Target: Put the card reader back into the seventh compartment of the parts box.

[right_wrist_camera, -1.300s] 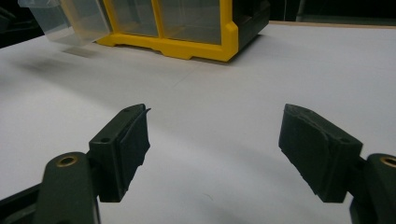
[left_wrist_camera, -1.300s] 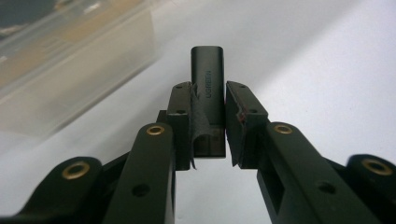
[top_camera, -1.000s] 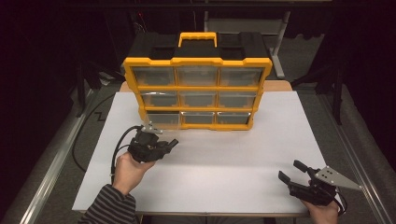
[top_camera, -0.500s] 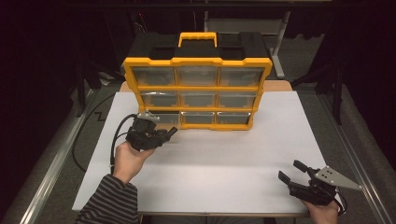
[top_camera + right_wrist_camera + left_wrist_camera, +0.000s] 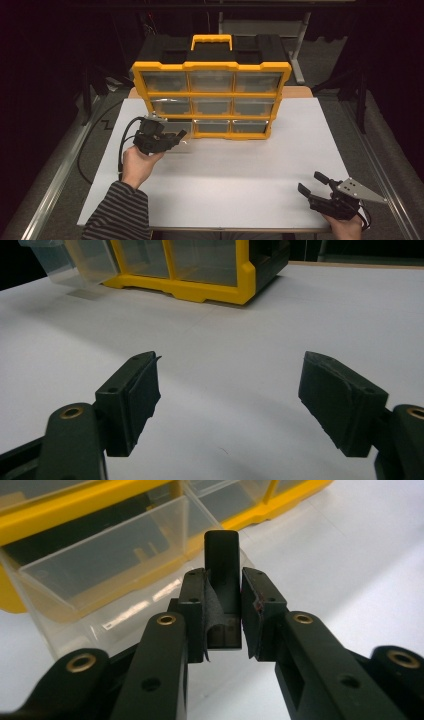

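Drawer [image 5: 176,136] farther out in left claw [image 5: 176,138]

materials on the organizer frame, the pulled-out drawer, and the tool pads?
Yellow organizer frame: looks like opaque moulded plastic with a mild sheen and rounded edges. Clear pulled-out drawer: transparent rigid plastic, glossy; the frame shows through its walls and its edges catch highlights. Pads on the left tool: matte black, probably rubber or foam tape; one edge is peeling and frayed.

High view looks down the table; tool views sit low, sharing the organizer [image 5: 211,95].
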A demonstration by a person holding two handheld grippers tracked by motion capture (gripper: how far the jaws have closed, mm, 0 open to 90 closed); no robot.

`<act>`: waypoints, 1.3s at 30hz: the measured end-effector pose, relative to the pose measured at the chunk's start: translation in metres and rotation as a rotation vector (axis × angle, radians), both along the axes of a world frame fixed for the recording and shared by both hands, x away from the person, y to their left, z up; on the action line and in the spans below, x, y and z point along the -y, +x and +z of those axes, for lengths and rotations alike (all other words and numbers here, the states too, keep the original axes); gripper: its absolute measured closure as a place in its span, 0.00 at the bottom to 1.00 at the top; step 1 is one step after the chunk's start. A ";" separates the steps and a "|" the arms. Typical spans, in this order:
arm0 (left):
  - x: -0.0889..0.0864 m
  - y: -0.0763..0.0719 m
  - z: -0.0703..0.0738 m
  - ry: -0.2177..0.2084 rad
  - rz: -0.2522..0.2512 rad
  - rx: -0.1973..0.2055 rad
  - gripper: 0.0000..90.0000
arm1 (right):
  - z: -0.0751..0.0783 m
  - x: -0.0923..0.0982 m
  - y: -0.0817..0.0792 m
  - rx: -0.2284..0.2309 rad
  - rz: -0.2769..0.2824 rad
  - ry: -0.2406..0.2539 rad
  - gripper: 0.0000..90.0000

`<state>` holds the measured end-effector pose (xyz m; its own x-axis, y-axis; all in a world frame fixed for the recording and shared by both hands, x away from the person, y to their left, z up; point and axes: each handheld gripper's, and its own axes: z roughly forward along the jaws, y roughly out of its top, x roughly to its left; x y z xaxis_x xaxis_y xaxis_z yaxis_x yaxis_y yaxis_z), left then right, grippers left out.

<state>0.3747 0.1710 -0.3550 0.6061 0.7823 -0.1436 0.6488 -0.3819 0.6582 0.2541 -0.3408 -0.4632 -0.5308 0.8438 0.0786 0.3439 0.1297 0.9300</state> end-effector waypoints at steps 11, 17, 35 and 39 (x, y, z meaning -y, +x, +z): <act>0.000 0.012 0.005 0.021 0.020 0.010 0.82 | 0.000 0.000 0.001 0.000 0.000 0.002 0.28; 0.002 0.022 0.006 0.037 0.028 0.003 0.82 | 0.000 0.000 0.000 -0.002 0.002 0.005 0.28; 0.007 0.040 -0.008 0.073 0.046 -0.017 0.81 | -0.001 0.000 0.001 -0.001 0.004 0.001 0.27; 0.006 0.040 -0.008 0.057 0.055 -0.022 0.65 | 0.000 0.000 0.001 0.000 0.003 0.000 0.28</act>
